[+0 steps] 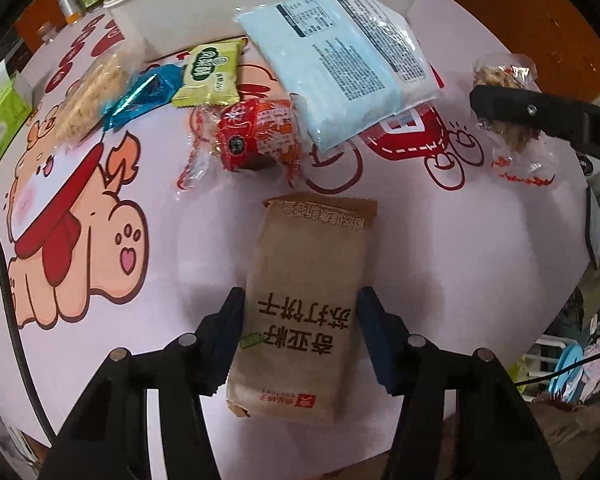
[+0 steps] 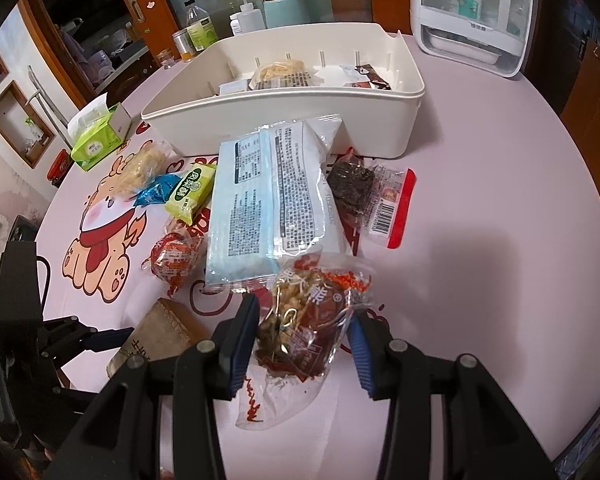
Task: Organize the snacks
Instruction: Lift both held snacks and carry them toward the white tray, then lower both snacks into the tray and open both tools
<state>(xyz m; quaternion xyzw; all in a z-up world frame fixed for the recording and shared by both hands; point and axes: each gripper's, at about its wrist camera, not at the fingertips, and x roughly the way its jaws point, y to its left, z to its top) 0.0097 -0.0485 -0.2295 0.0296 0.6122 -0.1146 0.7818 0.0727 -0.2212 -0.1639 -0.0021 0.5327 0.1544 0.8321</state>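
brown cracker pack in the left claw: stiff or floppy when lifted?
Probably stiff: the cracker pack looks like a straight, boxy block between the left claw fingers. Likely light for its size, though the crackers may crack if squeezed hard. The matte wrapper should not slip much.

A pink table (image 2: pixel 480 208) carries a white bin (image 2: pixel 284 120), scattered snack packets (image 1: pixel 204 76) and a tissue box (image 2: pixel 100 136).

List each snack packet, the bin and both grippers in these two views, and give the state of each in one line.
brown cracker packet: flat on table, between left gripper fingers.
clear nut packet: on table, between right gripper fingers.
blue-white bag: lying flat, print up.
red round snack: sealed, on table.
green packet: sealed, flat.
white bin: open-topped, some packets inside.
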